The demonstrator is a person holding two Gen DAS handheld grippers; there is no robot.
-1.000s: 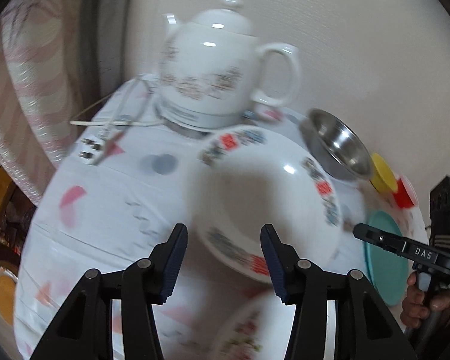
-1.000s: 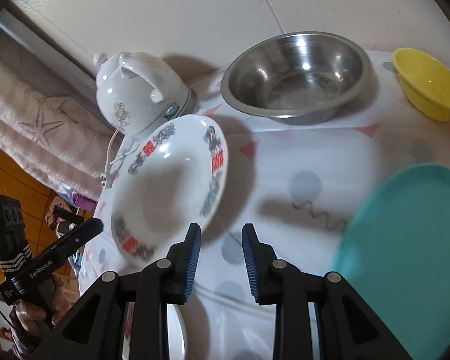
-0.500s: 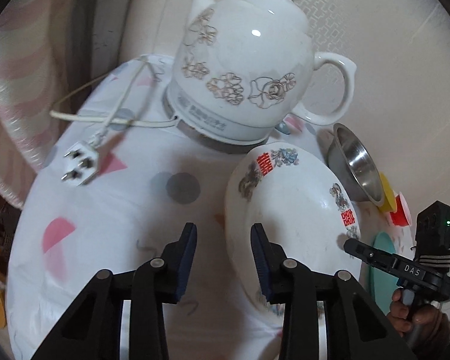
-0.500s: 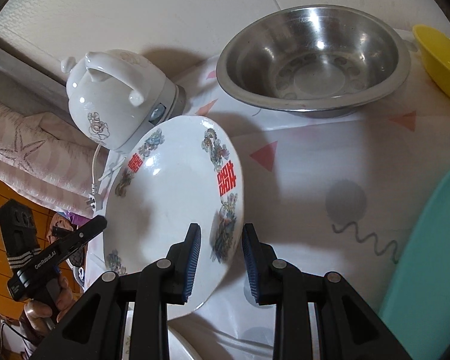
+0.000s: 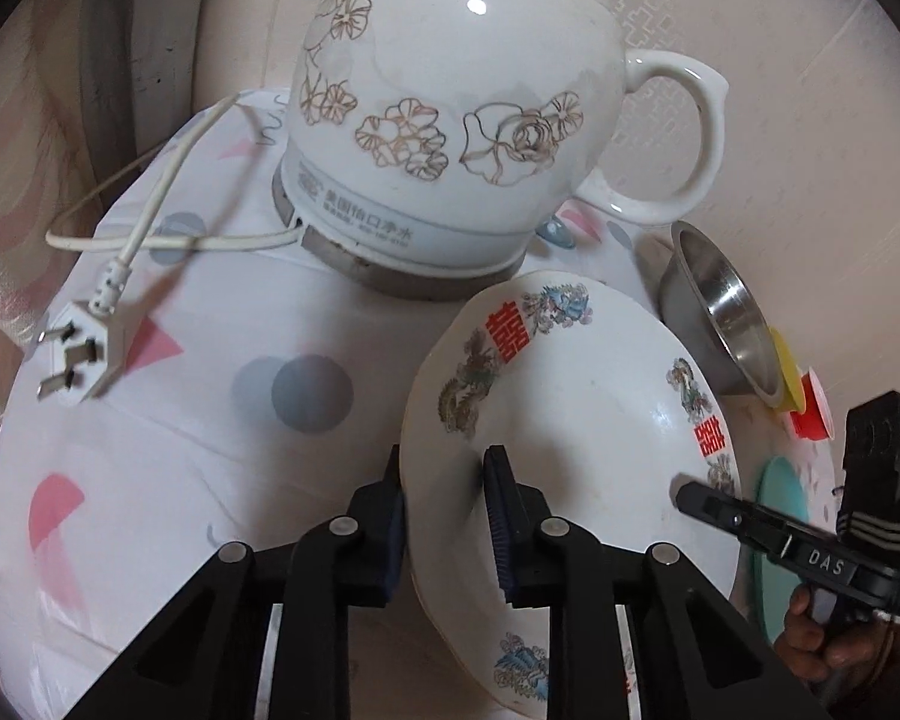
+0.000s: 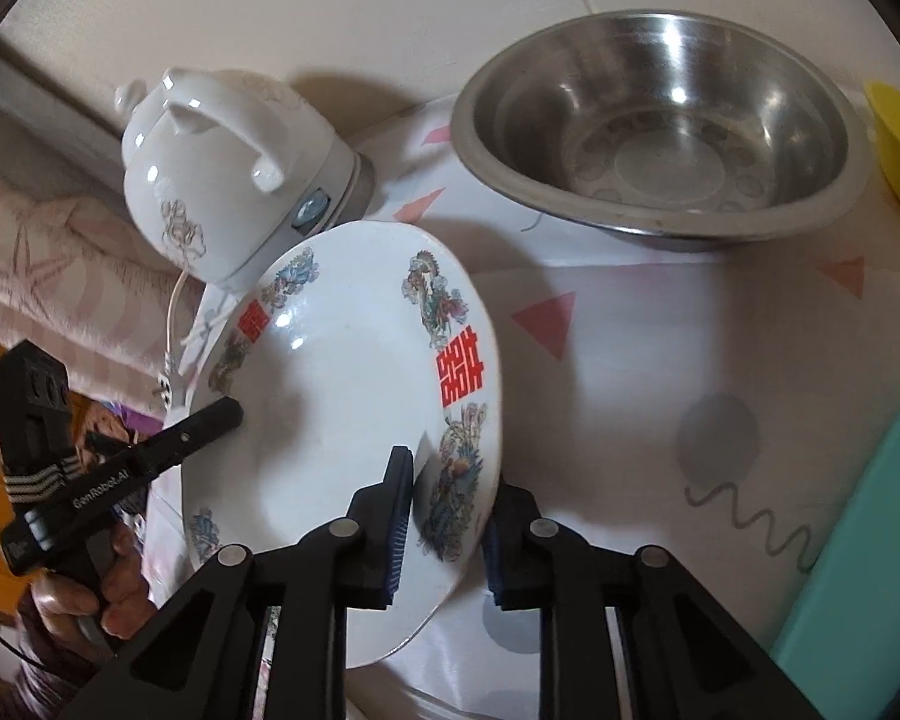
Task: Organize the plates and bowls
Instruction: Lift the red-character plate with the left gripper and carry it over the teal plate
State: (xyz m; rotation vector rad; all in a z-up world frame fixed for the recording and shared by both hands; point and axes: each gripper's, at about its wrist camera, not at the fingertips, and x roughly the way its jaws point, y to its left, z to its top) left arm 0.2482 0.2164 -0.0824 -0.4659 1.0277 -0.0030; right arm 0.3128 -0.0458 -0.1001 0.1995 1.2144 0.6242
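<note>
The patterned china plate, low in the frame, looks hard, slippery and breakable; the left gripper and right gripper are closing on opposite rims, a good hold

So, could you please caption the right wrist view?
Right gripper closing its fingers on the patterned plate's rim, steel bowl behind.

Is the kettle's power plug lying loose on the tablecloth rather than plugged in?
Yes: the white plug lies on the patterned tablecloth with its prongs bare, left of the kettle.
</note>
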